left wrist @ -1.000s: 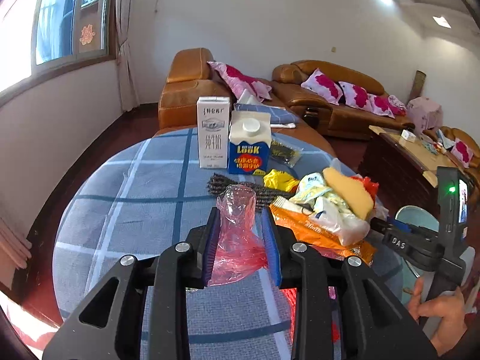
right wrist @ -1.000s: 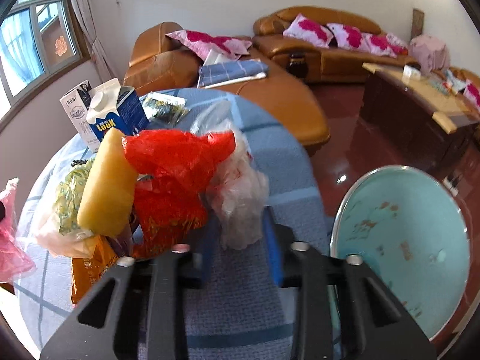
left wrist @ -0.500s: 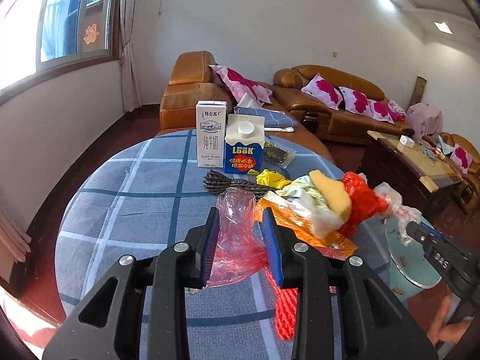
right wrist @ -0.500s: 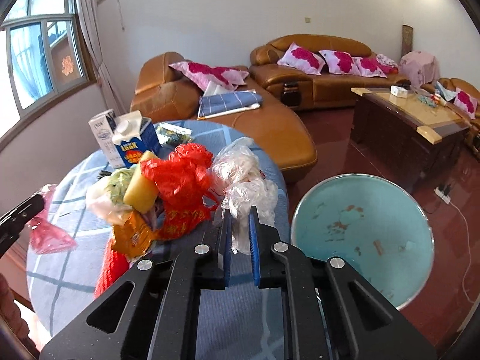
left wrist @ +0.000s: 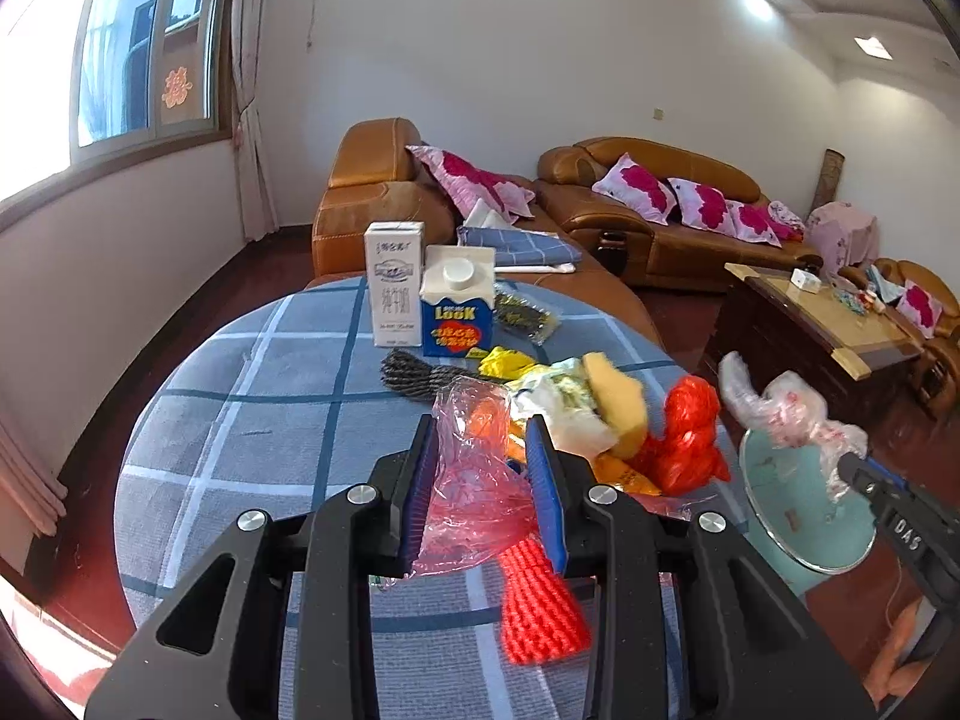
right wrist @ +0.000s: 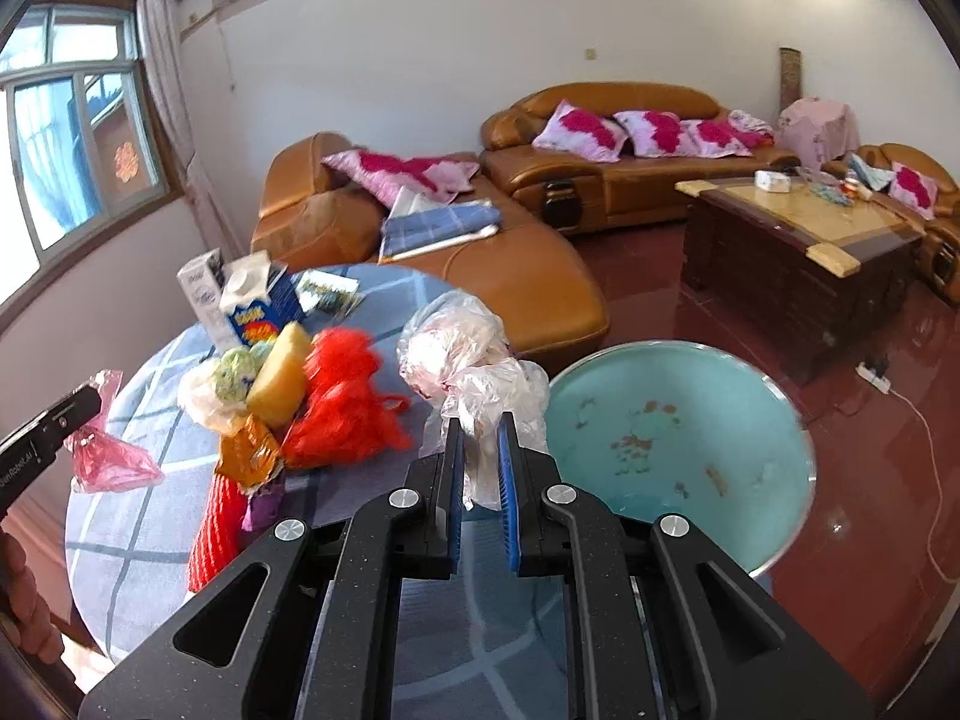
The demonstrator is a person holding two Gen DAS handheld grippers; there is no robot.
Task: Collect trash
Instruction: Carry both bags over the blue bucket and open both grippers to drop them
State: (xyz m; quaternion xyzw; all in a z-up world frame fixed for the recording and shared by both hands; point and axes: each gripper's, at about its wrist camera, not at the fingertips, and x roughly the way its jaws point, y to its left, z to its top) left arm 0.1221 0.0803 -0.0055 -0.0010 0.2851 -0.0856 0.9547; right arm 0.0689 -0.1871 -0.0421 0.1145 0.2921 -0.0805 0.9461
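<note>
My left gripper (left wrist: 480,438) is shut on a crumpled pink plastic bag (left wrist: 474,480), held just above the round table (left wrist: 240,438). My right gripper (right wrist: 478,426) is shut on a clear whitish plastic bag (right wrist: 462,354), lifted off the table between the trash pile and the teal bin (right wrist: 600,396). In the left wrist view that clear bag (left wrist: 792,414) hangs over the bin (left wrist: 798,516), and the right gripper (left wrist: 852,468) comes in from the right. The right wrist view shows the left gripper (right wrist: 90,402) with the pink bag (right wrist: 108,456) at far left.
On the table lies a pile: a red bag (right wrist: 342,402), a yellow sponge (right wrist: 279,375), an orange wrapper (right wrist: 246,450) and a red net (right wrist: 210,534). Two cartons (left wrist: 457,312) stand at the far edge. Sofas and a wooden coffee table (right wrist: 798,240) stand beyond.
The right gripper shut on the clear bag and lifted it off the pile towards the bin. The left gripper rose slightly, still gripping the pink bag.
</note>
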